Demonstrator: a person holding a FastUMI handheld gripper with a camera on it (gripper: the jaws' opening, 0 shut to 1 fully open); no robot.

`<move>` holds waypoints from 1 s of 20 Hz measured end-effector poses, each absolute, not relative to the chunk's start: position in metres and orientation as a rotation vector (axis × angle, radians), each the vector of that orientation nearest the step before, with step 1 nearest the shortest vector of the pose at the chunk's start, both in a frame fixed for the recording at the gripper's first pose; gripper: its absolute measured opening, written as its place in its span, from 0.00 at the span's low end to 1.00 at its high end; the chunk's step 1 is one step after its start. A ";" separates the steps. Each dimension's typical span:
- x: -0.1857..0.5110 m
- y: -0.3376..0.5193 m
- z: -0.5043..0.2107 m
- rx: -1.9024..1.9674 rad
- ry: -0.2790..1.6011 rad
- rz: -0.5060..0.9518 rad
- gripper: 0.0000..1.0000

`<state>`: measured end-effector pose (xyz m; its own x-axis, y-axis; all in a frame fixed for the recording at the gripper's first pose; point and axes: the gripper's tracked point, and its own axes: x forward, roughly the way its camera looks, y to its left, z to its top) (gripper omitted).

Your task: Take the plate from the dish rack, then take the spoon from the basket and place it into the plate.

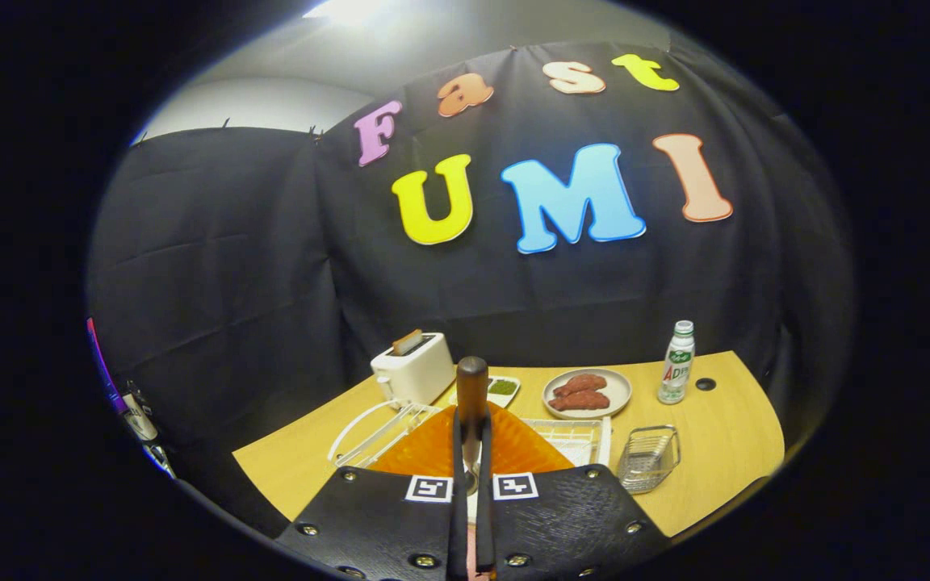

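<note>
Spoon (471, 386) in the grip of a hand-held gripper (471, 452), poised directly over the orange plate (421, 453). The fingers (483, 466) are clenched almost together on the slim metal neck of the spoon, with its dark, rounded handle standing upright above them. The bowl end is hidden low between the fingers, so whether it touches the plate cannot be told.

The plate lies just ahead of the fingers, and the white wire dish rack (368, 432) shows at its left and far edges. Whether the plate rests on the rack or on the tabletop (723, 440) in front of it is not clear. To the right of the plate stands the clear basket (647, 458), apart from it and apparently empty. Beyond the plate are a white toaster (414, 369), a small dish of something green (504, 388), a pale plate of reddish-brown food (587, 393) and, farther right, a bottle (676, 363).

The spoon looks light and stiff, but its polished neck is probably slippery, and a pinch that low leaves the heavier-looking handle free to swing. It should likely be lowered until it is close over the plate before the fingers let go, so that it neither bounces nor skids out. The plate looks glossy and rigid, possibly glass or hard plastic, so it calls for a gentle set-down.
</note>
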<state>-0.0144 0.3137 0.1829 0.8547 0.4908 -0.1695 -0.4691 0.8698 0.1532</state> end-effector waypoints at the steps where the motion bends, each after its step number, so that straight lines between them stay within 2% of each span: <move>1: -0.022 0.323 0.175 0.096 0.222 0.525 0.04; 12: -0.091 0.399 0.057 -0.076 0.391 0.655 0.04; 20: -0.113 0.416 0.029 -0.099 0.418 0.660 0.04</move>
